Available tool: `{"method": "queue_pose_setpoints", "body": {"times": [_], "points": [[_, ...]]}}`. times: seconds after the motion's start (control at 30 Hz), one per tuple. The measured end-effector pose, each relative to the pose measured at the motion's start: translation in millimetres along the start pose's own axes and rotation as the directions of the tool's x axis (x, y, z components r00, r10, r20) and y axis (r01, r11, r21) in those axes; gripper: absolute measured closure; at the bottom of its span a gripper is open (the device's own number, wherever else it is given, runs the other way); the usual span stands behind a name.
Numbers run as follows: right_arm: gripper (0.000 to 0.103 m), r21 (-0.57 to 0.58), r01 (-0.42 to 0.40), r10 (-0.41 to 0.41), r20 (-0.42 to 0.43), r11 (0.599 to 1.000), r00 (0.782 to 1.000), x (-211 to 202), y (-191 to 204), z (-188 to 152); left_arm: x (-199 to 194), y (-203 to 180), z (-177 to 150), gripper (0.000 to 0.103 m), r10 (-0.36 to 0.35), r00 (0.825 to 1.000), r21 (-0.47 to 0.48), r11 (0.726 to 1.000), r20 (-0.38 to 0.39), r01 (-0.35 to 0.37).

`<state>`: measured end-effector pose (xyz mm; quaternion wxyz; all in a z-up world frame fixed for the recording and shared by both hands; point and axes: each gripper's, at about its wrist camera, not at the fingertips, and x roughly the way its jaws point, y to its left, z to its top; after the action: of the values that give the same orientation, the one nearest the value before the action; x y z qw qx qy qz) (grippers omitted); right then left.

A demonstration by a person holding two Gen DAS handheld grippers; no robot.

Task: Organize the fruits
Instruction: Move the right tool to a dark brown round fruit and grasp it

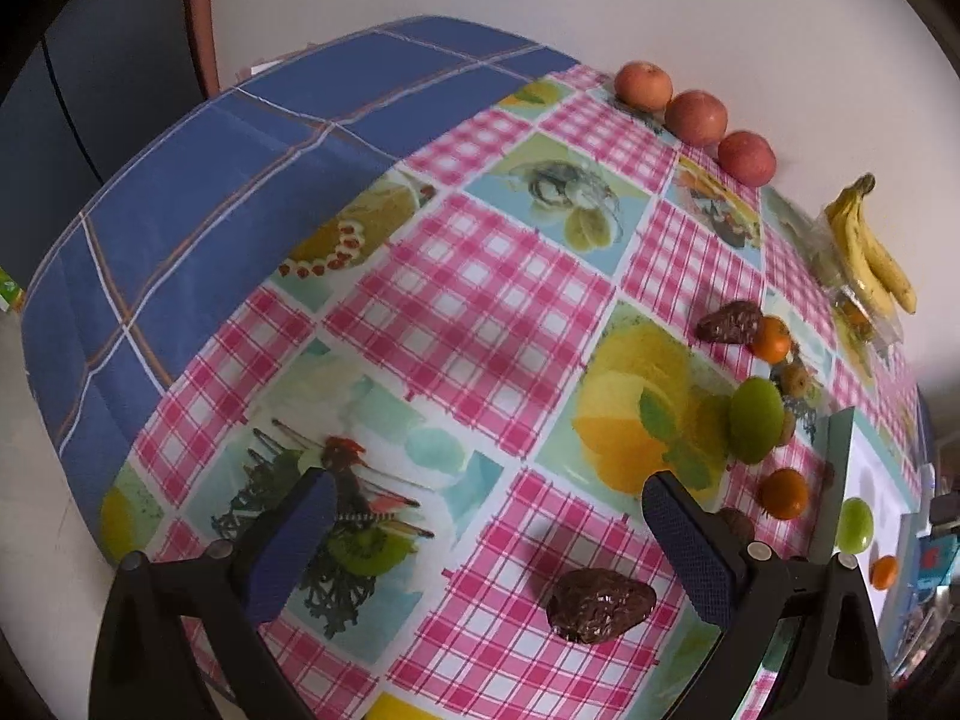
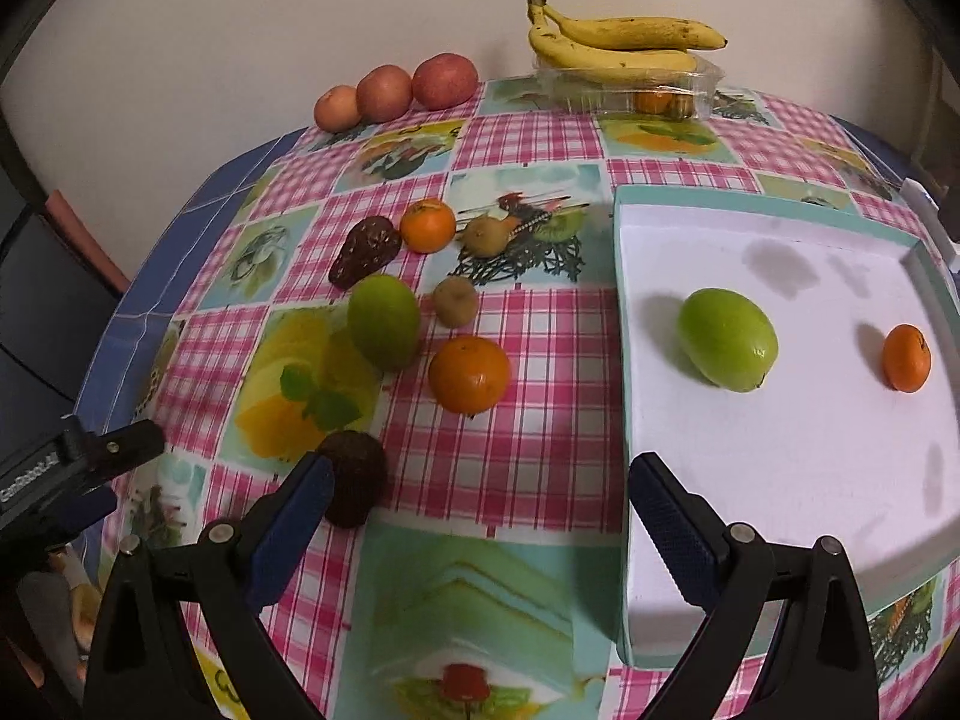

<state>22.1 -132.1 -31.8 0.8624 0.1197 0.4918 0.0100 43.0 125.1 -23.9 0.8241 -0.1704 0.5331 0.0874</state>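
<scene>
My left gripper (image 1: 492, 540) is open just above the table, with a dark avocado (image 1: 600, 603) lying between its fingers, nearer the right one. My right gripper (image 2: 483, 531) is open and empty over the tablecloth beside a white tray (image 2: 780, 480) with a teal rim. A green fruit (image 2: 727, 339) and a small orange (image 2: 906, 357) lie in the tray. Loose on the cloth are the same avocado (image 2: 354, 474), an orange (image 2: 469, 373), a green fruit (image 2: 384, 321), two kiwis (image 2: 456, 300), another orange (image 2: 427, 225) and a second avocado (image 2: 366, 249).
Three apples (image 2: 390, 93) line the wall at the back. Bananas (image 2: 624, 39) rest on a clear plastic box (image 2: 630, 90) against the wall. A blue cloth (image 1: 210, 180) covers the table's left end. The left gripper's body (image 2: 78, 462) shows at the left edge.
</scene>
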Motion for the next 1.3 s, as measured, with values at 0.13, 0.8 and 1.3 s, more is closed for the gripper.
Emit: {"method": "queue_pose_setpoints", "body": {"times": [0.13,0.8,1.3], "points": [[0.004,-0.006,0.019,-0.018,0.031,1.000,0.999,-1,3,4,-8,5,5,0.000,0.024,0.998,-0.021,1.000,0.054,-0.023],[0.054,-0.100,-0.083,0.077,-0.062,0.992,0.995,35,53,-6,-12,9,7,0.001,0.100,0.991,0.001,0.995,0.089,-0.100],[0.066,-0.062,-0.048,0.042,-0.094,0.997,0.995,24,26,-7,0,-4,-3,0.001,0.049,0.999,0.041,0.998,0.009,-0.050]]}}
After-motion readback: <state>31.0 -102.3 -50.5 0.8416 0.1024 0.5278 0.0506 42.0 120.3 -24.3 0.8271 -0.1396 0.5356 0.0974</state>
